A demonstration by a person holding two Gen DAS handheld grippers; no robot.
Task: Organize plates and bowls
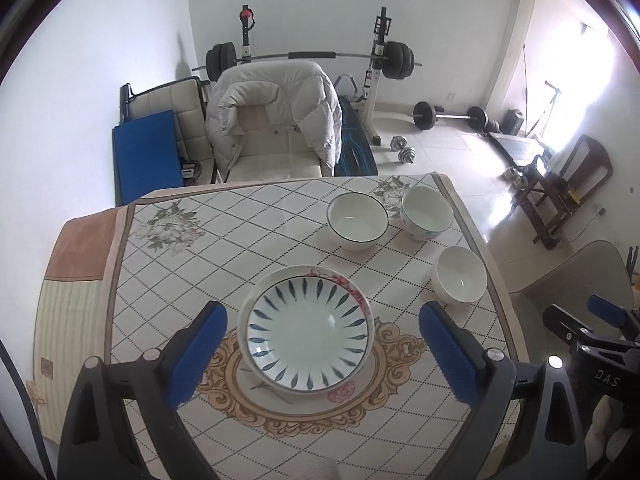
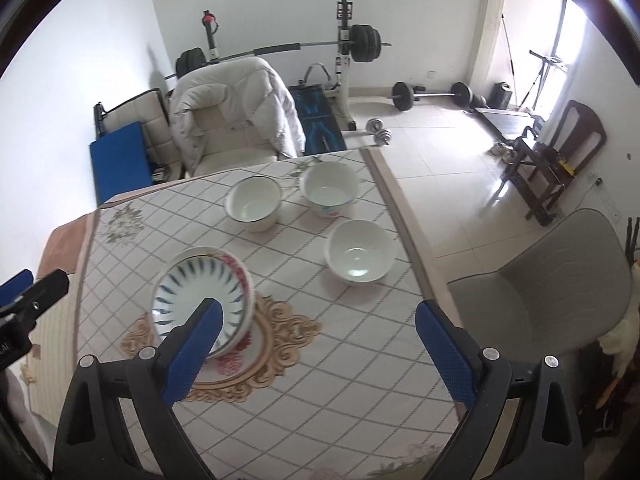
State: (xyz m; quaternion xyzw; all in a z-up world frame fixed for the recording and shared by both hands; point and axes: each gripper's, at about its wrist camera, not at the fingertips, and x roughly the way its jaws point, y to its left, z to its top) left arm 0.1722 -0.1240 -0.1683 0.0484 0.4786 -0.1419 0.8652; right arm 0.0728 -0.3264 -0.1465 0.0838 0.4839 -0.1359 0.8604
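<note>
A blue-leaf patterned bowl (image 1: pixel 307 332) sits stacked on a rose-patterned plate (image 1: pixel 344 390) at the table's near middle; the stack also shows in the right wrist view (image 2: pixel 200 292). My left gripper (image 1: pixel 320 354) is open and empty, its fingers on either side of the stack, above it. Three white bowls stand at the far right: a dark-rimmed one (image 1: pixel 357 221), a flower-printed one (image 1: pixel 426 211) and a plain one (image 1: pixel 461 275). My right gripper (image 2: pixel 318 354) is open and empty above the table, with the plain bowl (image 2: pixel 361 256) beyond it.
The table (image 1: pixel 200 264) has a checked floral cloth. A chair with a white jacket (image 1: pixel 276 120) stands behind it and a grey chair (image 2: pixel 552 280) to its right. Weights and a barbell rack (image 1: pixel 312 60) fill the far floor.
</note>
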